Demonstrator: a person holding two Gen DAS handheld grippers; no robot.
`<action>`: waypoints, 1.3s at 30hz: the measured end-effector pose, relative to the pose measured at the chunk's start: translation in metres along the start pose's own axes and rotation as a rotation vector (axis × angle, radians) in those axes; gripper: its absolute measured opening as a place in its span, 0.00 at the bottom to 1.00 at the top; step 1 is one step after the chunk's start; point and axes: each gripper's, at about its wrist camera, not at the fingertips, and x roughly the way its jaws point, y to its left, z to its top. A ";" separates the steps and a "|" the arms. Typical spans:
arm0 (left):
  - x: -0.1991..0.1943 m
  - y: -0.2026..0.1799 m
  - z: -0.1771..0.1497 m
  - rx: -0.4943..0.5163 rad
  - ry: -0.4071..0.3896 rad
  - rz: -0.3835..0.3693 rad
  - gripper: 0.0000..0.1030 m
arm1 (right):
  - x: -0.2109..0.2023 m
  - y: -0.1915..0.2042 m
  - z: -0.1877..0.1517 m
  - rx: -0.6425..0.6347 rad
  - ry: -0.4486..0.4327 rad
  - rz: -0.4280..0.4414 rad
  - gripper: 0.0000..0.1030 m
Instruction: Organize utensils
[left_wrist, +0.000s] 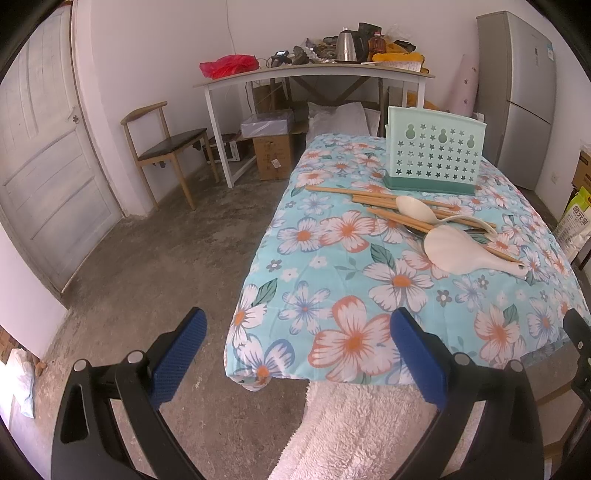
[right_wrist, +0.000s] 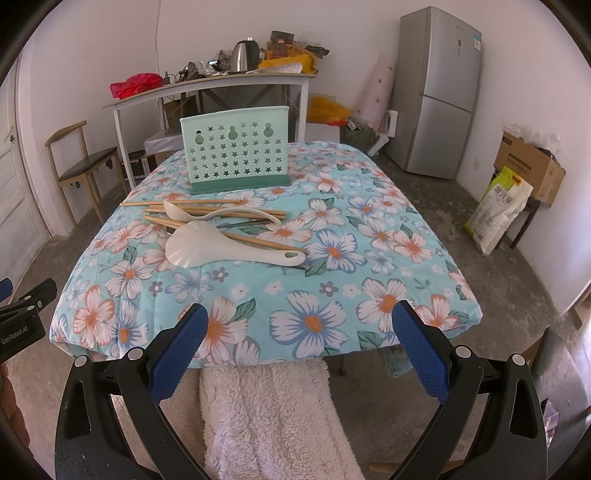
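Right wrist view alone shows the rice sack; both hand-held grippers gape wide, empty

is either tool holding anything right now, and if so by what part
Nothing is held. The left tool and right tool are both open and empty, short of the utensils on the table.

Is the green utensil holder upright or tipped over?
Upright: the utensil holder stands on its dark base on the floral cloth.

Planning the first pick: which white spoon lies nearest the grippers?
The wide rice paddle, not the slimmer soup spoon lying behind it, closer to the holder.
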 end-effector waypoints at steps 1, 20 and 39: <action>0.000 0.000 0.000 0.000 0.000 0.000 0.95 | 0.000 0.000 0.000 0.000 0.000 0.000 0.92; 0.001 0.003 0.002 0.005 0.006 0.006 0.95 | -0.001 0.000 0.003 -0.001 -0.002 -0.002 0.92; 0.033 0.006 0.018 -0.026 0.031 -0.138 0.95 | 0.027 -0.003 0.004 -0.022 0.015 -0.019 0.92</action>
